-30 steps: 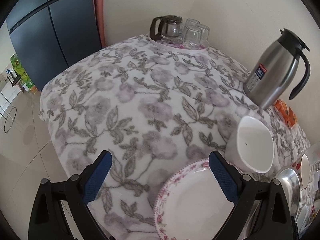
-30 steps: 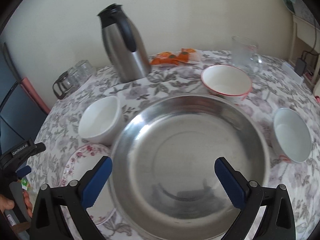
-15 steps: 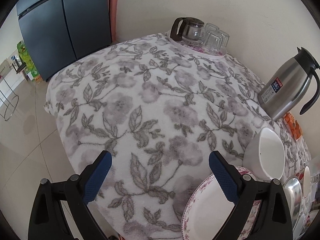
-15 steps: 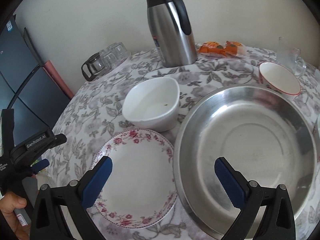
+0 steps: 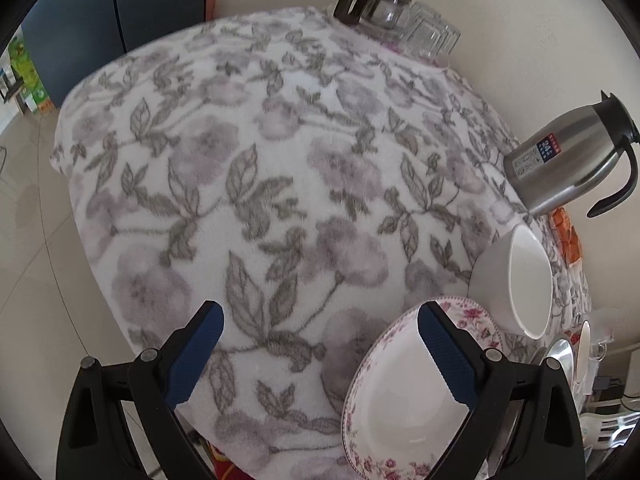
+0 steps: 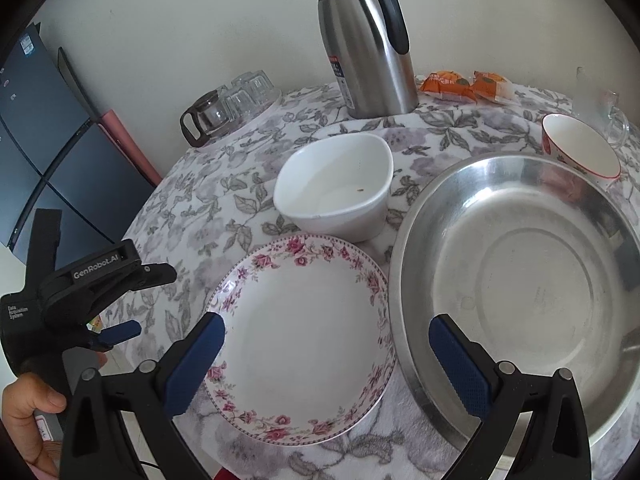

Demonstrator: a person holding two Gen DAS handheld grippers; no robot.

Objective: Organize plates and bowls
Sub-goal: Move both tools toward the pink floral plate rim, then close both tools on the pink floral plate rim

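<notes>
While both grippers hang wide apart and empty, the floral plate (image 6: 304,344) lies at the table's near edge, between the right gripper's (image 6: 326,344) fingers in view. A white bowl (image 6: 336,186) sits just beyond it, and a steel basin (image 6: 520,280) touches its right rim. The left gripper (image 5: 318,332) hovers over bare floral cloth (image 5: 240,184). Farther off stand a thermos (image 6: 368,40) and glasses (image 6: 248,92) against a pale wall (image 6: 180,20); a dark fridge (image 6: 36,140) stands left.
</notes>
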